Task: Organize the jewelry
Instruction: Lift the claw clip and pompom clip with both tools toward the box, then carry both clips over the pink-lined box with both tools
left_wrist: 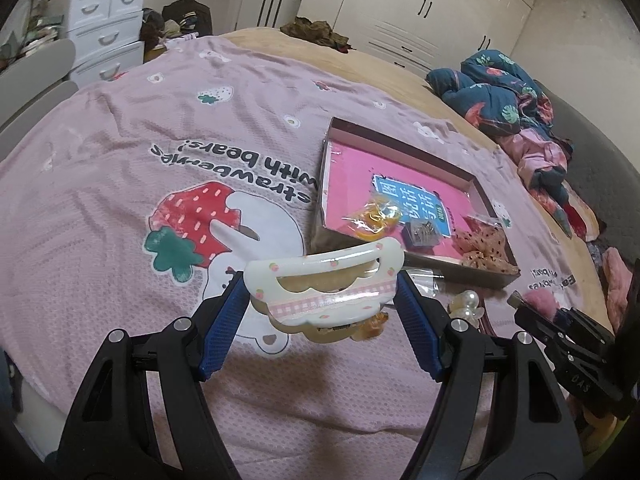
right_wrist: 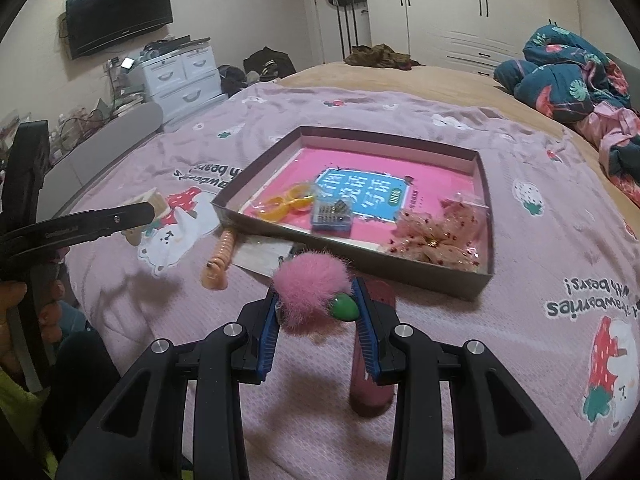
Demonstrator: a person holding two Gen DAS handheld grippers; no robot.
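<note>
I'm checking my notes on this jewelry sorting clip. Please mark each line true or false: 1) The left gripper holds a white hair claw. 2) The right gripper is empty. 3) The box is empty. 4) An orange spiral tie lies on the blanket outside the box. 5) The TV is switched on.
1) The left gripper holds a white hair claw. True.
2) The right gripper is empty. False: it grips a pink pom-pom.
3) The box is empty. False: it holds several items, including a bow.
4) An orange spiral tie lies on the blanket outside the box. True.
5) The TV is switched on. False: its screen is dark.
</note>
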